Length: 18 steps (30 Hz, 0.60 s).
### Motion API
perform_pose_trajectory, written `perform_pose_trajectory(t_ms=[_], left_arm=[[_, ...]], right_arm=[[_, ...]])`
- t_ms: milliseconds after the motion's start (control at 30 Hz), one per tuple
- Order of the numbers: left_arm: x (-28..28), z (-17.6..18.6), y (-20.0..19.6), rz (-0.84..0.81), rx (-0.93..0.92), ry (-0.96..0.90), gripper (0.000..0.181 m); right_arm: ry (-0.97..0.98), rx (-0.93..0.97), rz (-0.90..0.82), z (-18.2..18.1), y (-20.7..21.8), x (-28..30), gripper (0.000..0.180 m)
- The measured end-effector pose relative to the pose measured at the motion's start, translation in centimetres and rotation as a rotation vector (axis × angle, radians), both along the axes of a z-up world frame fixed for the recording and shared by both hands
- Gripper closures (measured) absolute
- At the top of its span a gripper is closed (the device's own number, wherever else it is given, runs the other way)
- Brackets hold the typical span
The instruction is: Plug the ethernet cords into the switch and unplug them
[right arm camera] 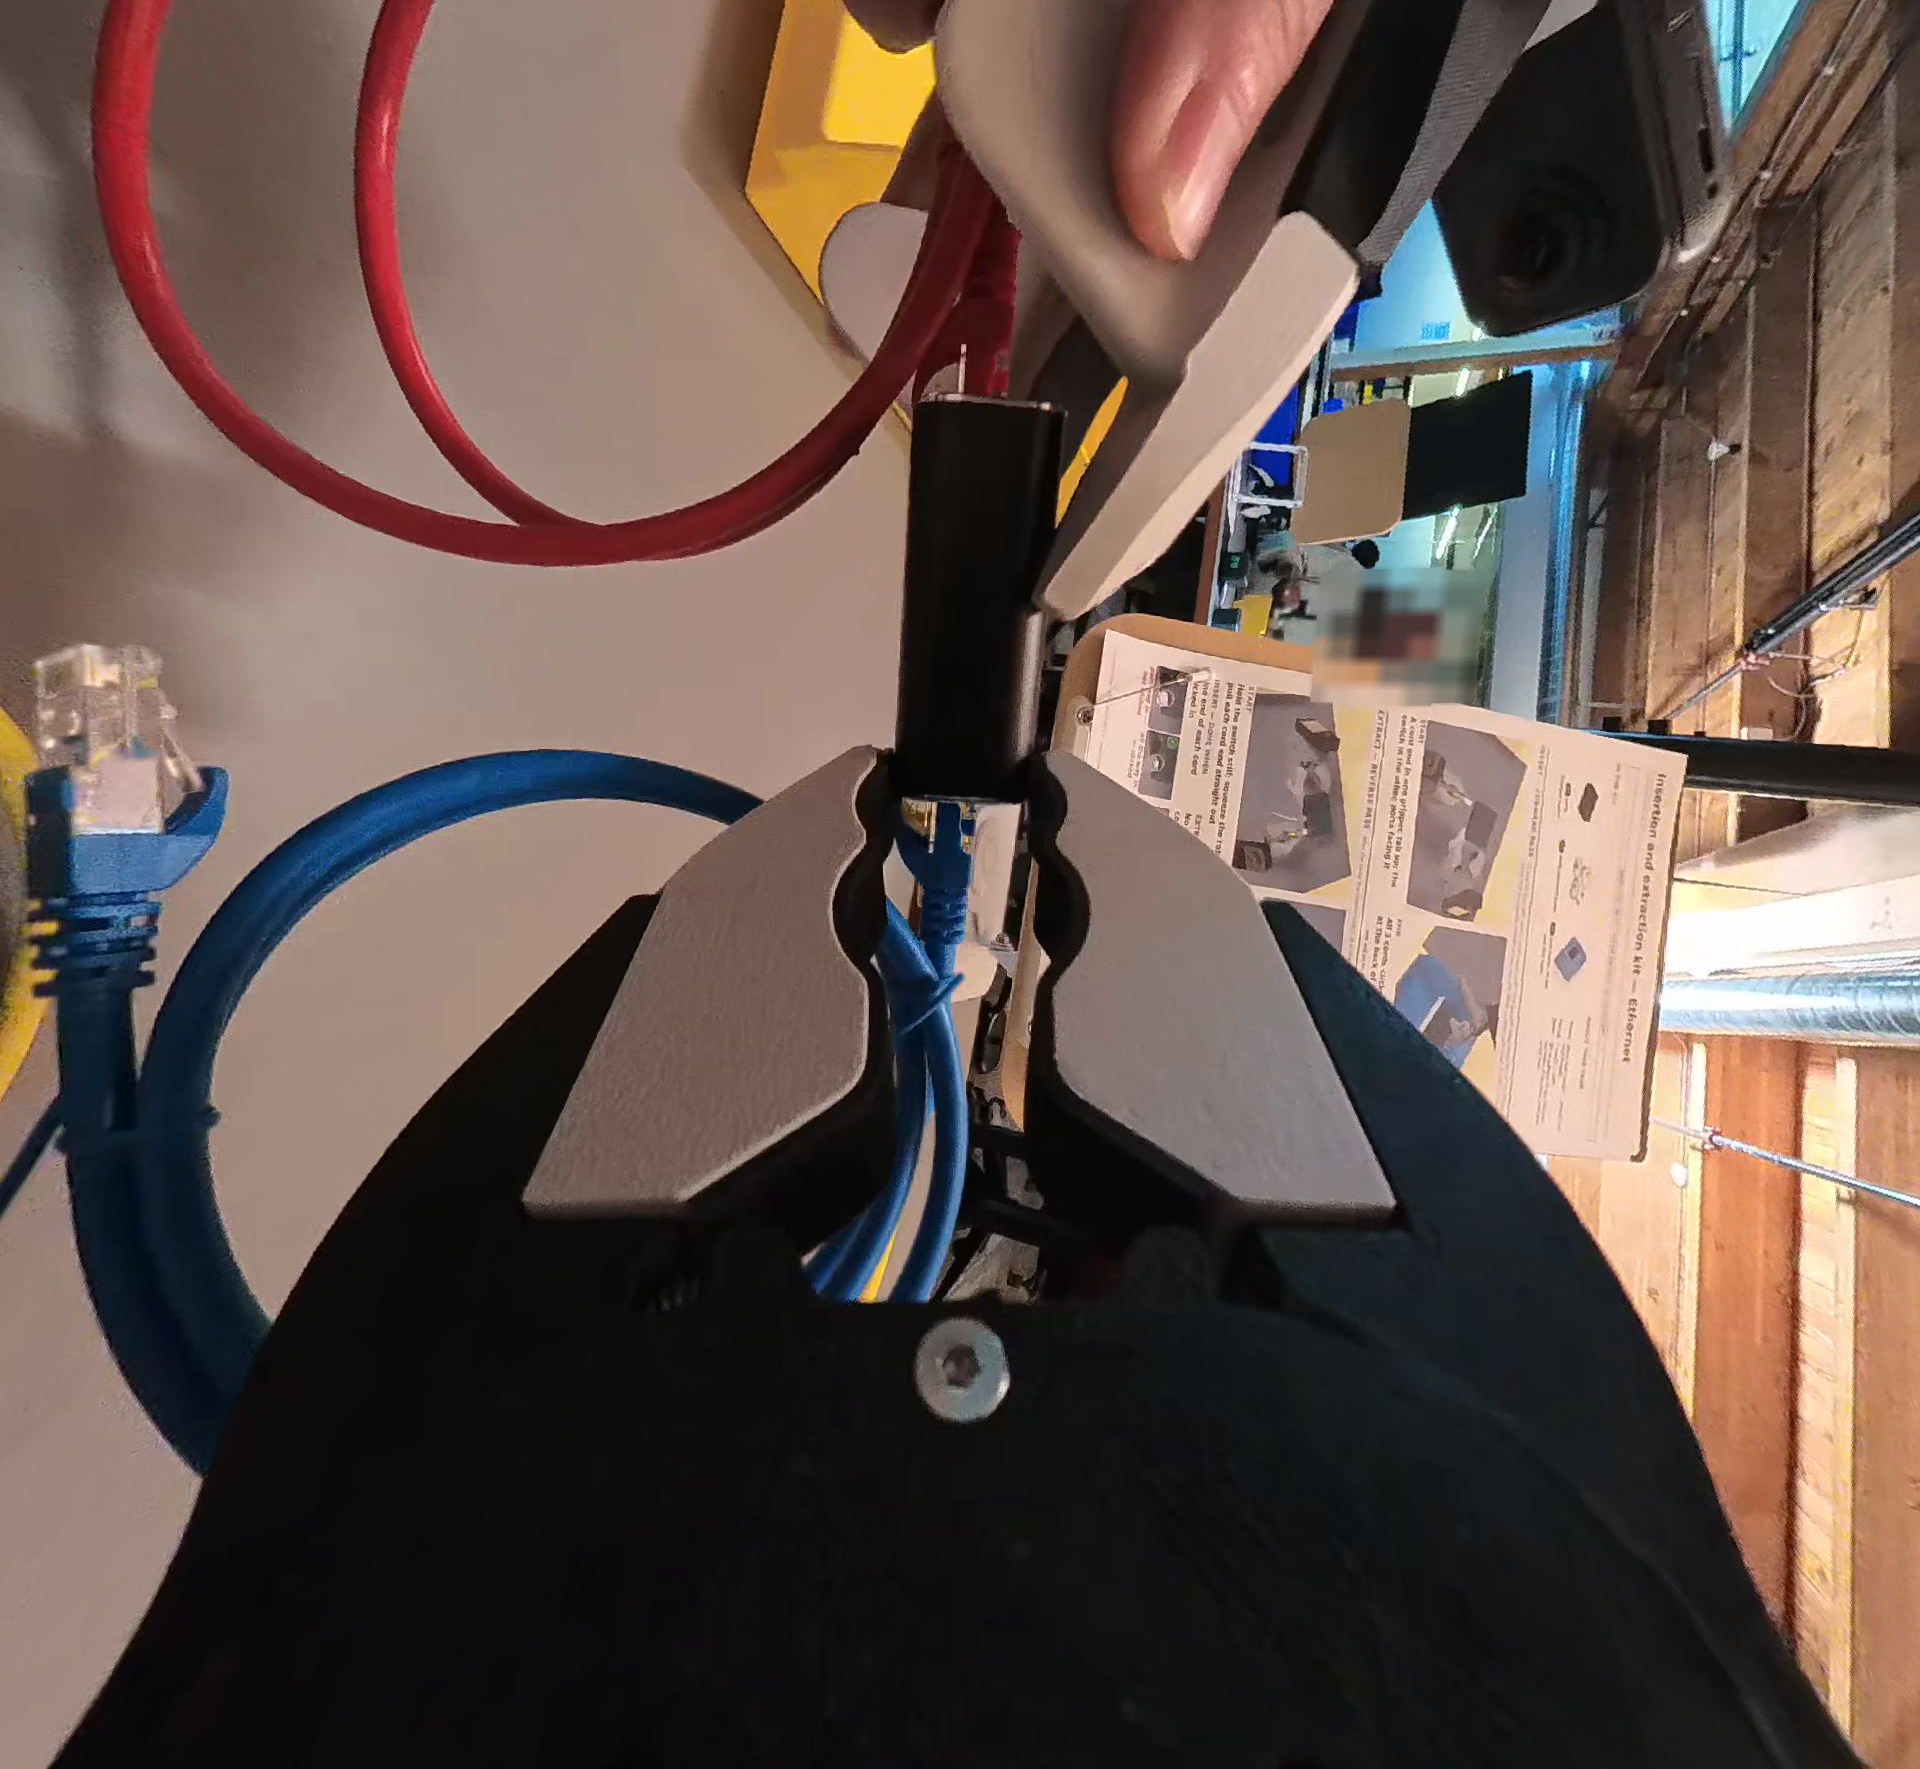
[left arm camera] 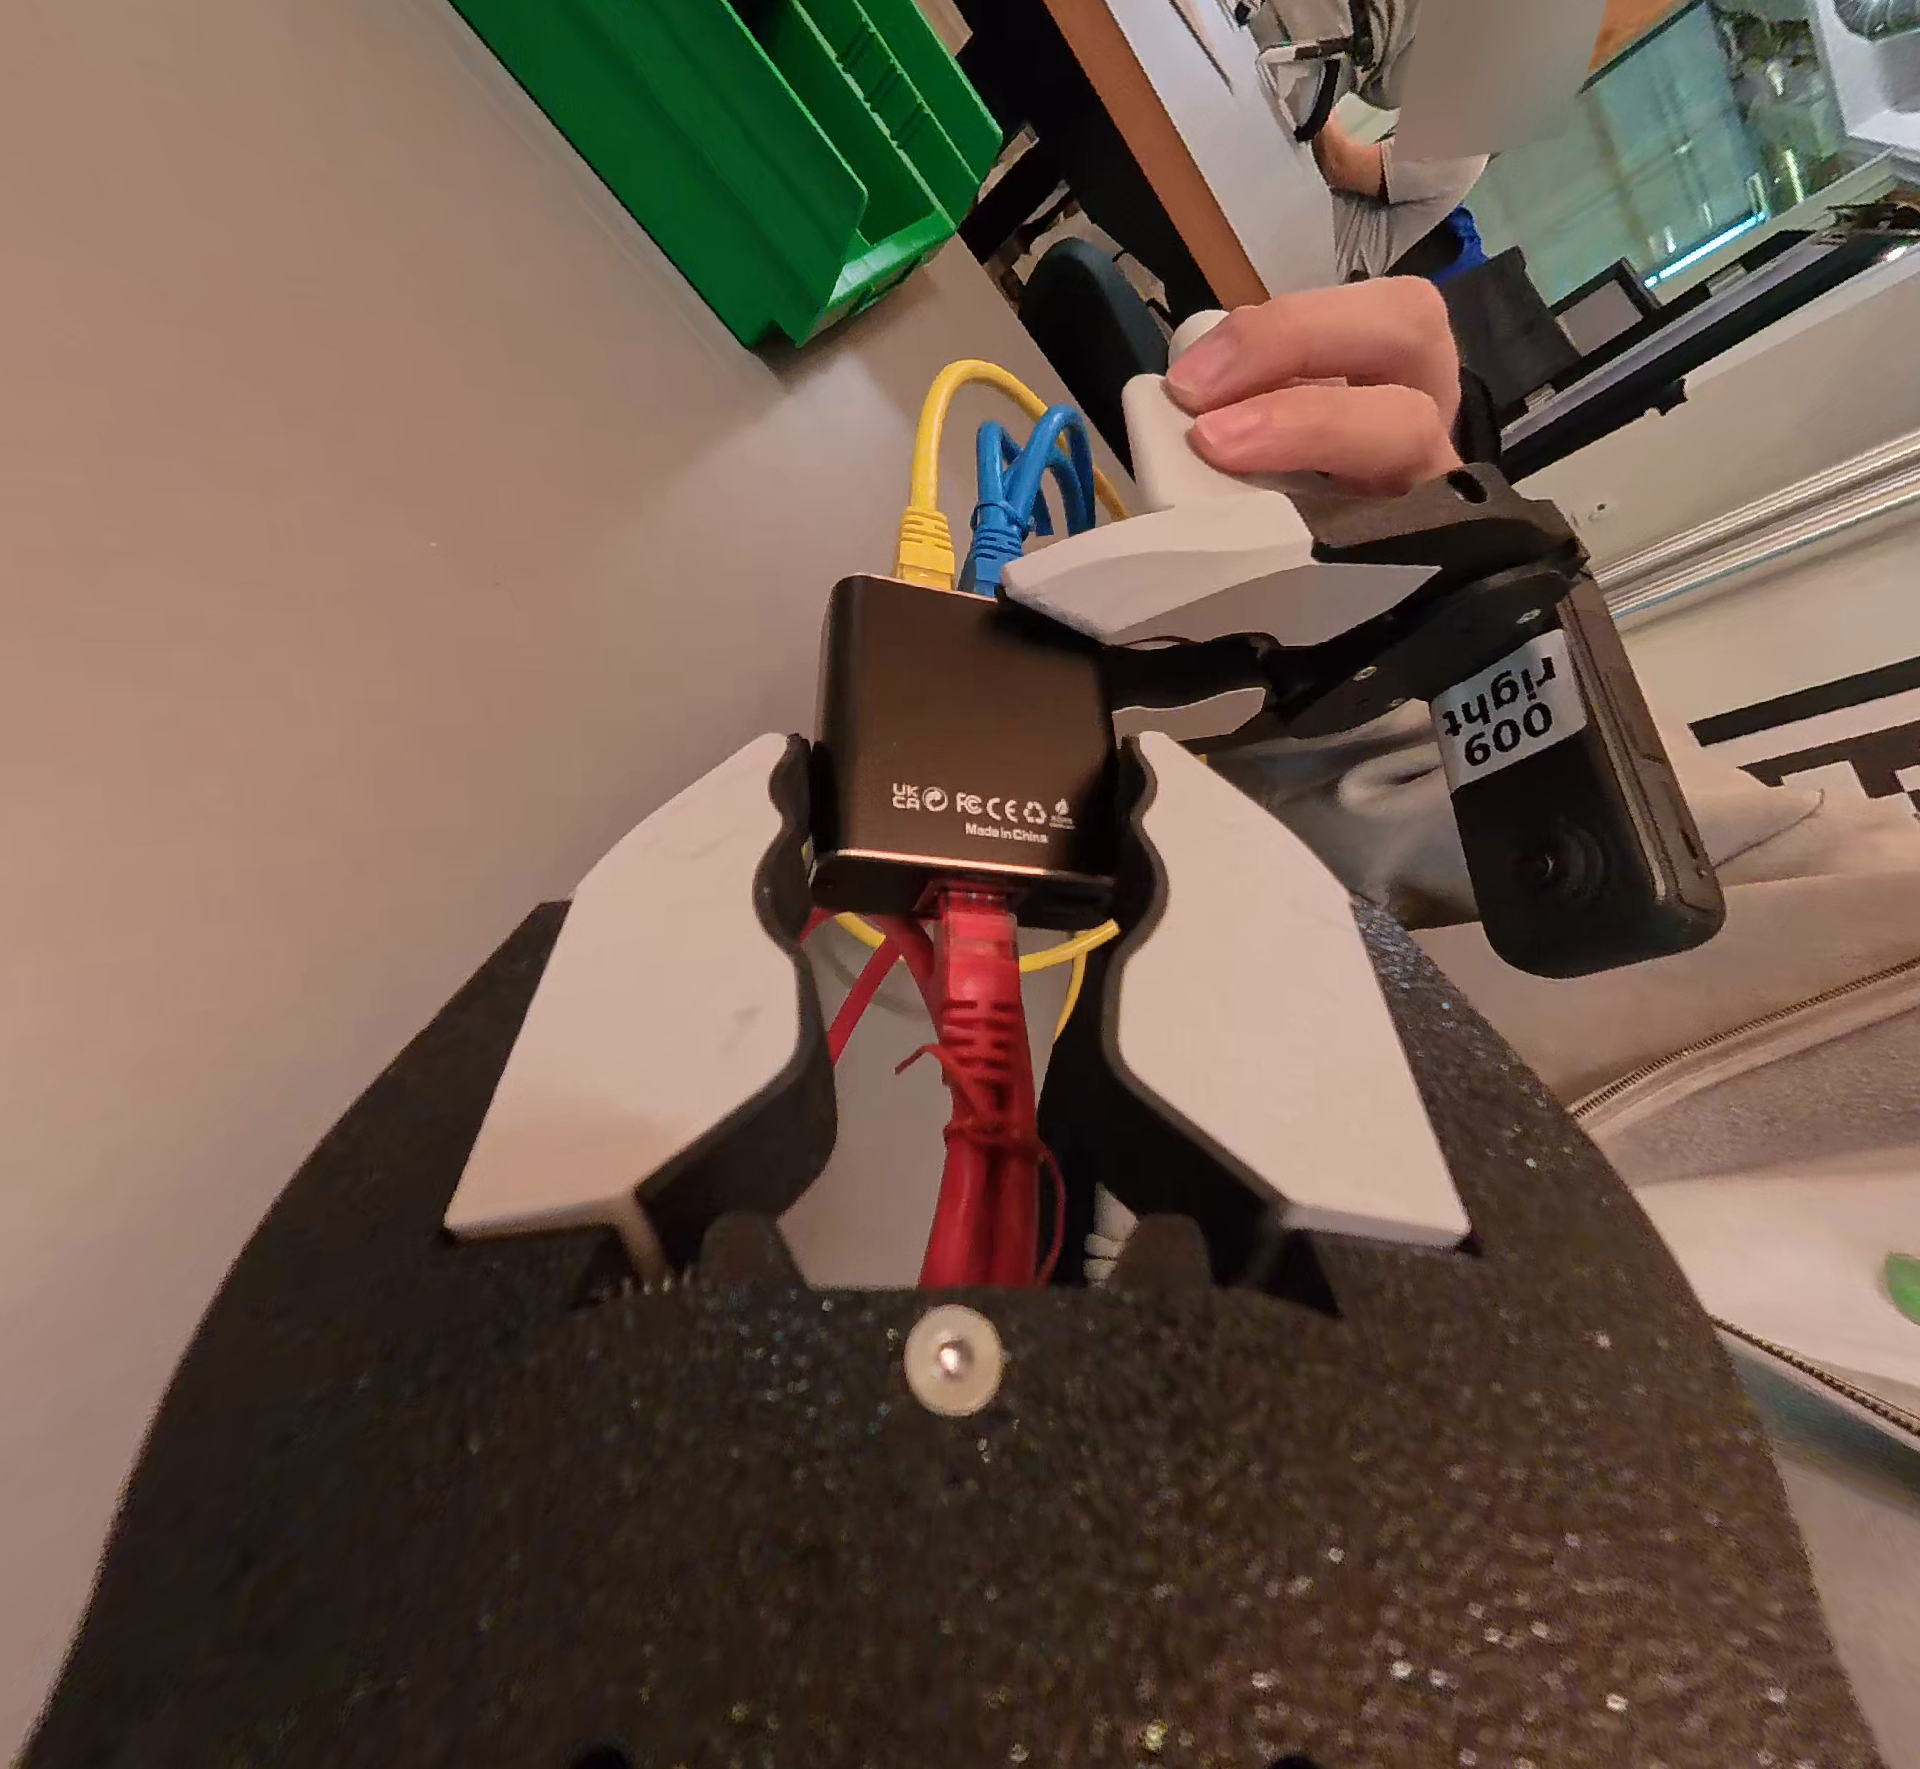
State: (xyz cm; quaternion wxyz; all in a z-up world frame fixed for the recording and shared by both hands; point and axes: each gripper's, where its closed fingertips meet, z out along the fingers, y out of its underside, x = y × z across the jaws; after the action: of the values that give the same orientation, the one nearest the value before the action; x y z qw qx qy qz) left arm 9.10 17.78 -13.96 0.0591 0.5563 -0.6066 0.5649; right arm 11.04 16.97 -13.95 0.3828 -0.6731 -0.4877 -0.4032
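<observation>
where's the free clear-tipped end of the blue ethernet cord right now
In the right wrist view it lies unplugged at the far left edge on the pale table, beside its own blue coil, well left of the black switch.

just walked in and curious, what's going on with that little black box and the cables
A person holds a two-finger gripper in each hand. The left gripper is clamped on the black switch, and the right gripper grips its other end. A red cord, a yellow cord and a blue cord are plugged in.
</observation>
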Motion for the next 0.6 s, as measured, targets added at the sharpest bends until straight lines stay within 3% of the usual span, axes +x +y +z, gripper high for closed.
perform_pose_trajectory(t_ms=[367, 467, 600], left_arm=[[-0.05, 0.49, 0.23, 0.003, -0.04, -0.007, 0.128], [0.26, 0.87, 0.74, 0.036, -0.081, -0.021, 0.145], [0.37, 0.36, 0.6, 0.038, -0.041, -0.028, 0.147]], right_arm=[[0.044, 0.014, 0.013, 0.45, 0.08, -0.07, 0.156], [0.006, 0.042, 0.029, 0.7, -0.11, -0.13, 0.156], [0.0, 0.009, 0.034, -0.01, -0.37, -0.16, 0.155]])
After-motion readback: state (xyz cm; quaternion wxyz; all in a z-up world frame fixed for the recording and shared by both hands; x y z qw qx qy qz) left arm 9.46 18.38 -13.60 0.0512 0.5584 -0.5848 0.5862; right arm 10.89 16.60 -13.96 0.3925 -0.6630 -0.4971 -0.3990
